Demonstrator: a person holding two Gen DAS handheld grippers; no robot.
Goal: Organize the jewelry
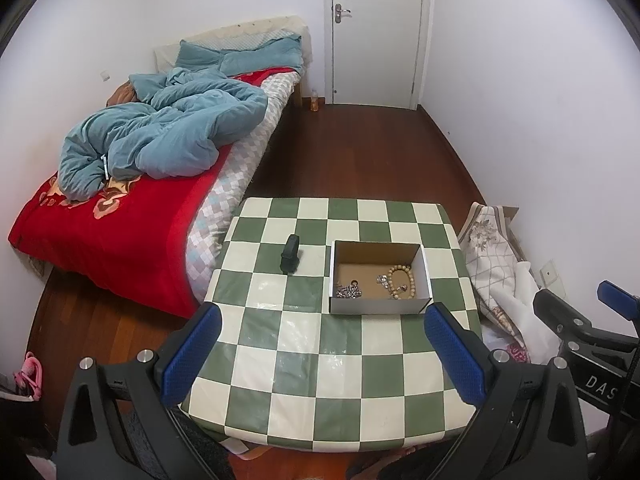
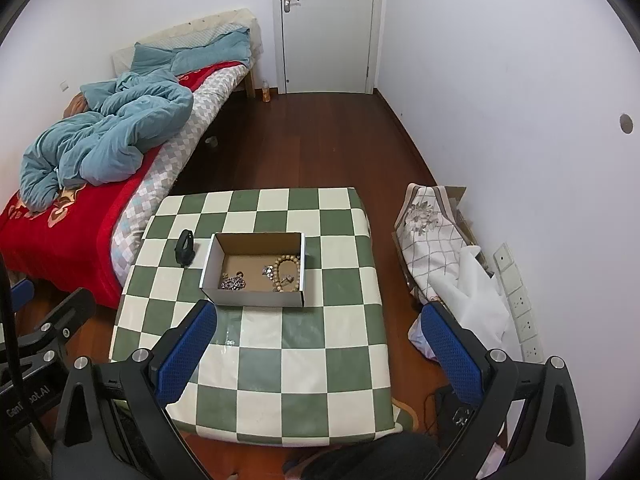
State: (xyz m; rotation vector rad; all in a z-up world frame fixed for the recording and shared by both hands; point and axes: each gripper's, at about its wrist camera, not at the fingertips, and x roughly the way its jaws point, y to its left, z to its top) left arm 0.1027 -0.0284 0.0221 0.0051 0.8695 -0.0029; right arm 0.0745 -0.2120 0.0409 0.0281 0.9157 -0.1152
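An open cardboard box (image 1: 380,310) (image 2: 254,300) stands on the green and white checked table (image 1: 320,380) (image 2: 280,360). Inside lie a tan bead bracelet (image 1: 402,282) (image 2: 287,273) and silver jewelry pieces (image 1: 349,290) (image 2: 233,282). A black watch (image 1: 290,255) (image 2: 185,252) stands on the table left of the box. My left gripper (image 1: 322,354) is open and empty, above the table's near half. My right gripper (image 2: 320,350) is open and empty, near the table's right front. The right gripper also shows at the right edge of the left wrist view (image 1: 580,320).
A bed (image 1: 120,208) (image 2: 80,184) with a red blanket and a blue duvet stands left of the table. A patterned cloth bundle (image 1: 496,264) (image 2: 432,236) lies on the floor to the right by the wall. A white door (image 1: 376,32) is at the back.
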